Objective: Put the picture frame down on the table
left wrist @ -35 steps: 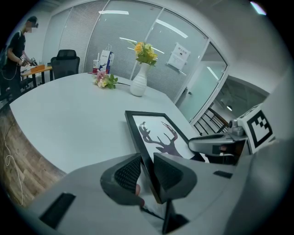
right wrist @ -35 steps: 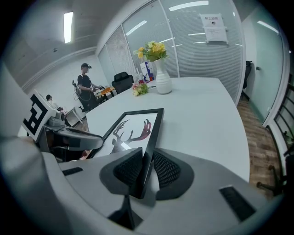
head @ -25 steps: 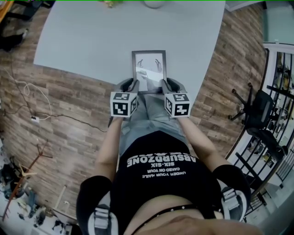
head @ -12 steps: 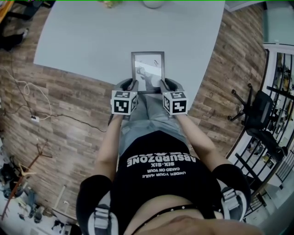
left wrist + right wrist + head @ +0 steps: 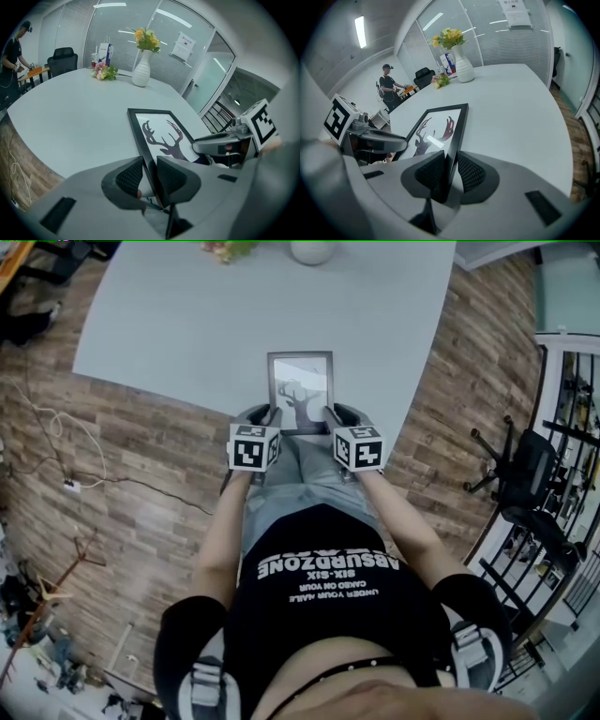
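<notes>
A black picture frame [image 5: 301, 390] with a dark deer-antler print is held over the near edge of the pale grey table [image 5: 187, 324], picture side up. My left gripper [image 5: 272, 415] is shut on the picture frame's [image 5: 159, 136] left edge near its bottom corner. My right gripper [image 5: 330, 414] is shut on the picture frame's [image 5: 436, 129] right edge. In both gripper views the thin frame edge runs between the ribbed pads [image 5: 130, 176] [image 5: 471, 173]. Whether the frame touches the tabletop cannot be told.
A white vase with yellow flowers [image 5: 143, 63] and a small bouquet [image 5: 104, 71] stand at the table's far end. A person [image 5: 387, 89] stands beyond the table by a black chair [image 5: 423, 74]. Wood-look floor [image 5: 141, 465] surrounds the table; a railing [image 5: 562, 427] is at right.
The frame has tilted flatter toward the table, so its deer print now faces up plainly. Both grippers stayed on its lower edges and shifted slightly forward.
</notes>
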